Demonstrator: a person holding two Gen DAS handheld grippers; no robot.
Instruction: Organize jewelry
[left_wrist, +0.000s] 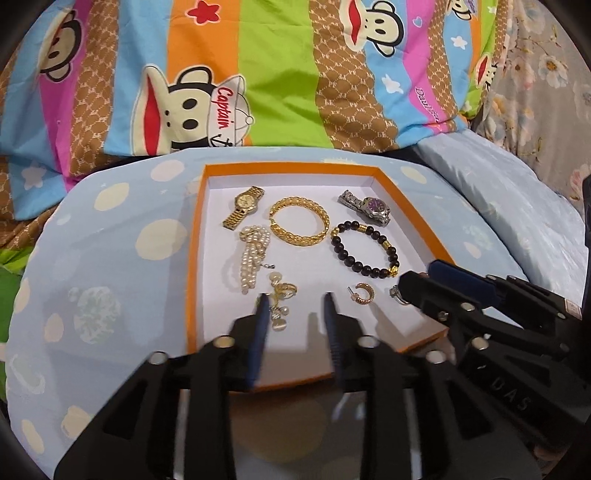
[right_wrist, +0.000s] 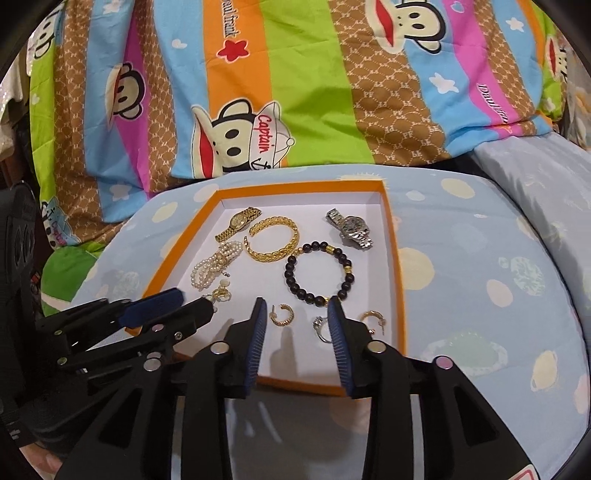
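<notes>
An orange-rimmed white tray (left_wrist: 194, 236) (right_wrist: 393, 266) holds a gold watch (left_wrist: 243, 206), a gold bangle (left_wrist: 299, 221), a silver watch (left_wrist: 365, 207), a dark bead bracelet (left_wrist: 365, 249), a pearl bracelet (left_wrist: 253, 258), pearl drop earrings (left_wrist: 279, 302), a gold hoop earring (left_wrist: 364, 294) and a silver ring (right_wrist: 321, 328). A second gold hoop (right_wrist: 373, 319) lies right of my right gripper. My left gripper (left_wrist: 295, 301) is open and empty over the tray's near edge, beside the pearl earrings. My right gripper (right_wrist: 295, 306) is open and empty over the tray's near right part.
The tray lies on a light blue dotted cloth (left_wrist: 110, 258). A bright striped cartoon quilt (left_wrist: 221, 74) rises behind it. A pale blue pillow (right_wrist: 535, 177) lies to the right.
</notes>
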